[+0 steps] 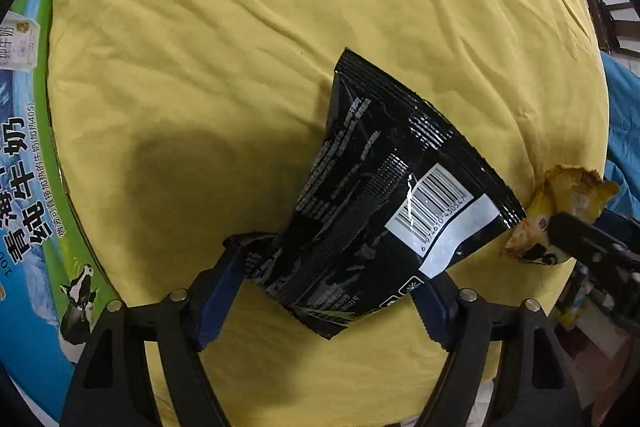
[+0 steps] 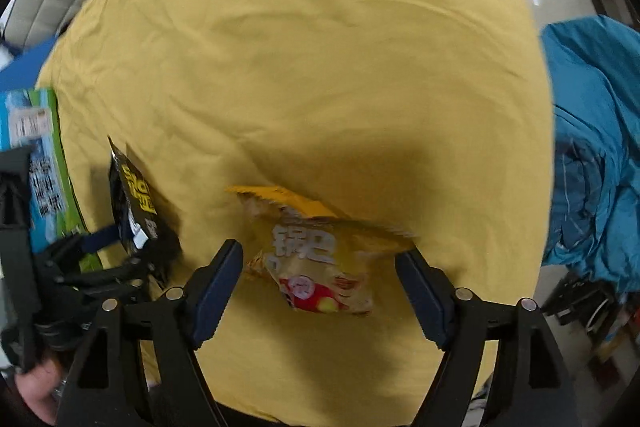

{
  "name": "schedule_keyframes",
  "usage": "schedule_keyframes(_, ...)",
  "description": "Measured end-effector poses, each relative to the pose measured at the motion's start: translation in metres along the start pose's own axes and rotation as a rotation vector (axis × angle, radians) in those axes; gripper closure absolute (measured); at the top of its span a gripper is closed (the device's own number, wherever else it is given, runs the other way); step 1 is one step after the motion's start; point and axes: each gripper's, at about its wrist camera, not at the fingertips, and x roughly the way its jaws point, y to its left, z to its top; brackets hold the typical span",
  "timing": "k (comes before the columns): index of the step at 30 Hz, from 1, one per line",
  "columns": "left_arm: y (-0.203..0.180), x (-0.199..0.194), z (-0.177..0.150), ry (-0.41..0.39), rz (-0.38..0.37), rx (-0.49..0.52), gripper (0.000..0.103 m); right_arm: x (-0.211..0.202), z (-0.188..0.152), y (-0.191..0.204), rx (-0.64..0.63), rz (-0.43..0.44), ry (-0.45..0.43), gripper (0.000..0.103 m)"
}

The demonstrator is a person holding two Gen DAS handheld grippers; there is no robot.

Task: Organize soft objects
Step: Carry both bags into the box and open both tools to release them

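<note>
A black snack bag [image 1: 372, 195] with a white barcode label sits between the fingers of my left gripper [image 1: 336, 267], which is shut on its crumpled lower end. In the right wrist view the same bag [image 2: 132, 203] stands up edge-on above the left gripper [image 2: 120, 255]. A yellow snack bag [image 2: 320, 259] with a red patch lies on the yellow cloth [image 2: 300, 47] between the fingers of my right gripper [image 2: 320, 253]; there is a gap on each side, so it is open. In the left wrist view the yellow bag [image 1: 560, 195] lies beside the black bag, at a finger of the right gripper [image 1: 580, 239].
A blue and green milk carton box [image 1: 28, 187] lies along the cloth's left edge, also seen as the box [image 2: 40, 155]. Blue fabric [image 2: 592, 147] is piled to the right of the cloth. A hand [image 2: 36, 387] holds the left gripper.
</note>
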Motion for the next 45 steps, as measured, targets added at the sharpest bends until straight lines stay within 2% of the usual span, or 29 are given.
schedule_keyframes(4,-0.005,-0.001,-0.006,-0.015,-0.005,0.023,0.026,-0.005,-0.021,-0.006,0.044,-0.055,-0.049,0.022)
schedule_keyframes(8,-0.016,0.005,-0.028,0.006,0.001,0.074,0.025,0.008,-0.036,-0.004,0.091,0.006,-0.051,0.022)
schedule_keyframes(10,-0.018,0.008,-0.034,-0.003,0.002,0.093,0.023,0.011,-0.038,-0.005,0.111,0.006,-0.066,0.022)
schedule_keyframes(12,-0.023,0.010,-0.039,-0.016,0.010,0.104,0.024,0.016,-0.041,-0.007,0.134,0.018,-0.082,0.030)
schedule_keyframes(13,-0.024,0.009,-0.042,-0.026,0.012,0.099,0.027,0.019,-0.042,-0.007,0.145,0.019,-0.079,0.042)
schedule_keyframes(15,-0.028,0.006,-0.049,-0.061,0.039,0.102,0.039,0.026,-0.032,-0.022,0.157,0.025,-0.083,0.043)
schedule_keyframes(20,-0.026,-0.003,-0.066,-0.101,0.012,0.071,0.044,0.027,-0.031,-0.014,0.156,0.024,-0.102,0.049)
schedule_keyframes(25,-0.018,-0.020,-0.084,-0.154,-0.019,0.028,0.044,0.006,-0.044,-0.001,0.139,0.032,-0.125,0.052)
schedule_keyframes(26,-0.004,-0.025,-0.095,-0.168,-0.033,0.019,0.044,0.003,-0.047,-0.001,0.134,0.031,-0.130,0.052)
schedule_keyframes(30,0.001,-0.051,-0.118,-0.224,-0.087,-0.003,0.044,-0.011,-0.054,-0.002,0.110,0.050,-0.160,0.053)
schedule_keyframes(35,0.009,-0.093,-0.150,-0.314,-0.114,0.000,0.044,-0.057,-0.063,0.013,0.052,0.073,-0.211,0.053)
schedule_keyframes(40,0.036,-0.139,-0.169,-0.411,-0.100,-0.002,0.044,-0.104,-0.080,0.045,-0.016,0.092,-0.276,0.053)
schedule_keyframes(45,0.080,-0.174,-0.179,-0.481,-0.105,-0.042,0.044,-0.127,-0.087,0.112,-0.088,0.105,-0.321,0.053)
